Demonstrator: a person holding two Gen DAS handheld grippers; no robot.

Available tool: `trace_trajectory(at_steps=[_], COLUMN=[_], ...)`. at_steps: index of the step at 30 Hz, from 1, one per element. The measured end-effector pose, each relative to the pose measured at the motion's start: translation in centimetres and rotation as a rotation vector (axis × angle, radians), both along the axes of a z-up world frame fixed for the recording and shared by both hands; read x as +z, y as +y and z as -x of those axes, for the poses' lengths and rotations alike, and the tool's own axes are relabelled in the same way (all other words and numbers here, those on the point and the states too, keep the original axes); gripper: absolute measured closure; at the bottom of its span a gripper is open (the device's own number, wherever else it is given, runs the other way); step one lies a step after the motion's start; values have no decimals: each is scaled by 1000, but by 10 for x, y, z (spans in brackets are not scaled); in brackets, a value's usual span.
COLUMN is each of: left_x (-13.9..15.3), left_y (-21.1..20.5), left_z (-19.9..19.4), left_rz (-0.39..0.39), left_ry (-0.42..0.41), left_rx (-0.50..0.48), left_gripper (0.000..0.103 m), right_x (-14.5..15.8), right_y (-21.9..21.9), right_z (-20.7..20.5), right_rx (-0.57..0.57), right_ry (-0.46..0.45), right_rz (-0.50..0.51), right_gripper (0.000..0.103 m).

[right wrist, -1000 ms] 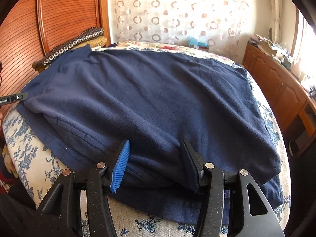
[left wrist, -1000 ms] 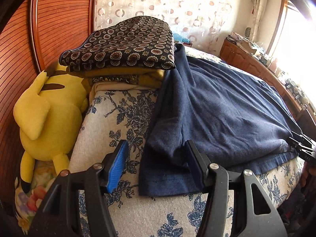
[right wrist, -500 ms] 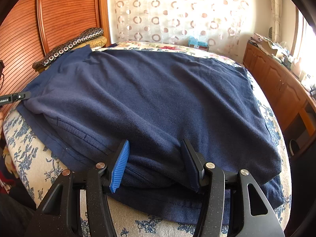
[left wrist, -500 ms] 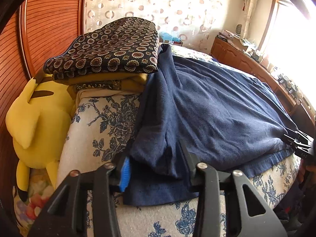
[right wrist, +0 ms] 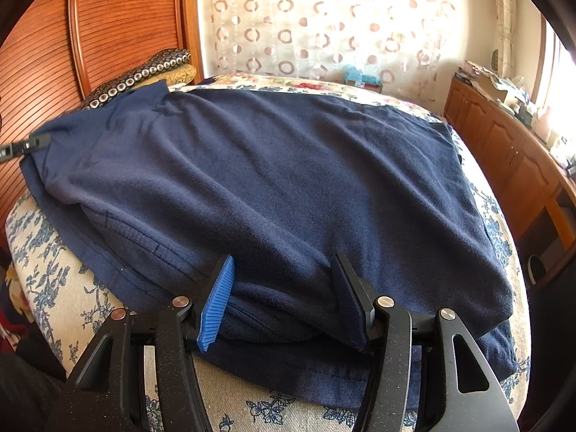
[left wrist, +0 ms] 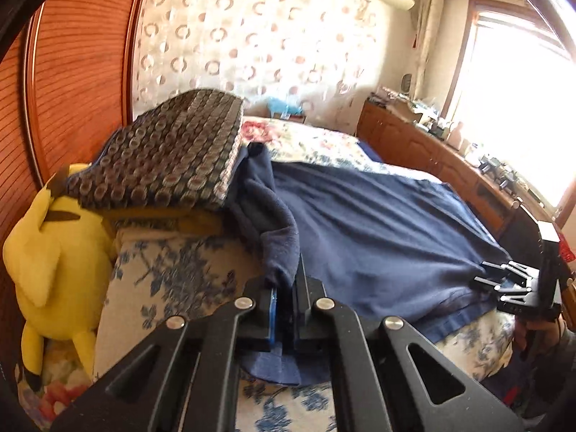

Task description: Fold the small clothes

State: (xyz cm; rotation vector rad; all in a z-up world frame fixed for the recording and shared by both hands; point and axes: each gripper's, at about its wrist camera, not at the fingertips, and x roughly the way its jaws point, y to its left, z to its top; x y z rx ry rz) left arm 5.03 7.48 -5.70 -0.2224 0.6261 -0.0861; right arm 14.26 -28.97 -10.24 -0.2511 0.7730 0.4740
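Left wrist view: navy garment (left wrist: pixel 378 237) edge is clamped by left gripper (left wrist: pixel 284 309); right gripper (right wrist: pixel 284 302) is spread wide over the near hem.

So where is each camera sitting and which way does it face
Left wrist: on the left gripper, shut on the navy garment corner, facing the headboard end, plush toy left; the right gripper shows.
Right wrist: on the right gripper, open over the near hem, facing the curtain.
Shared: garment, floral bedspread, patterned cushion.

No text, label or number can be read anywhere
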Motion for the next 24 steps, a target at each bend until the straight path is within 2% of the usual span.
trace_trajectory(at_steps=[3, 10, 15, 19, 20, 24], left_x=[7, 27, 44, 60, 65, 86], left_y=[-5, -47, -97, -138, -148, -193], left_z=[-6, -29, -54, -73, -79, -97], left_rz=[19, -9, -11, 6, 24, 21], left_ry=[-13, -50, -80, -97, -107, -123], left_rx=[-22, -122, -228, -307, -299, -372], left_gripper=[101, 101, 101, 101, 101, 101], right_x=[1, 16, 35, 42, 42, 46], right_y=[-1, -28, -62, -85, -90, -112], right_z=[0, 5, 12, 15, 15, 18], right_rx=[3, -38, -127, -161, -171, -211], right_ry=[10, 16, -42, -54, -57, -71], right_rz=[6, -32, -9, -25, -25, -47], right_gripper=[44, 43, 43, 43, 43, 43])
